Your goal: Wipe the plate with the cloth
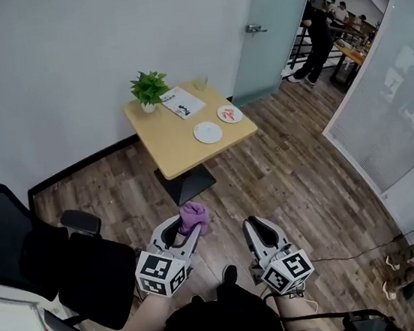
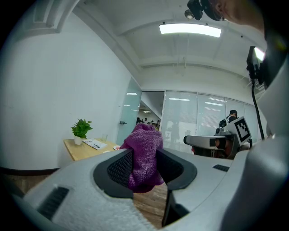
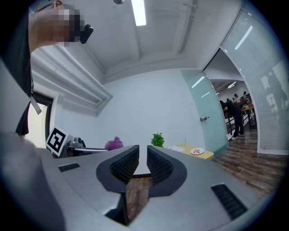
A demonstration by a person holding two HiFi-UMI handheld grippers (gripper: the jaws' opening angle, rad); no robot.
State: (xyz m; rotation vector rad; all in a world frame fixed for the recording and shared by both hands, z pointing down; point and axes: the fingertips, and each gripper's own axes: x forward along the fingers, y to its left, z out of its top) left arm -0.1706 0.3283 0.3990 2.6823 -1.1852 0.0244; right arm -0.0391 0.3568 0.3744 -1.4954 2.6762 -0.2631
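The left gripper (image 1: 187, 230) pinches the purple cloth (image 1: 194, 215) between its jaws, with the cloth bunching above them. The empty white plate (image 1: 207, 132) lies well apart on the wooden table (image 1: 175, 156). The right gripper (image 1: 257, 227) has its jaws nearly together, with nothing between them.

On the tabletop (image 1: 179, 153), a plant (image 1: 149, 89) stands at the far left corner, a booklet (image 1: 182, 102) to its right, a glass (image 1: 201, 84) at the far right corner, and a plate (image 1: 207, 132) and a second plate (image 1: 230, 113) lie by the right edge.

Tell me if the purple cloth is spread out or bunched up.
Bunched up: the cloth is a wad pinched in the jaws of the left tool, bulging above them.
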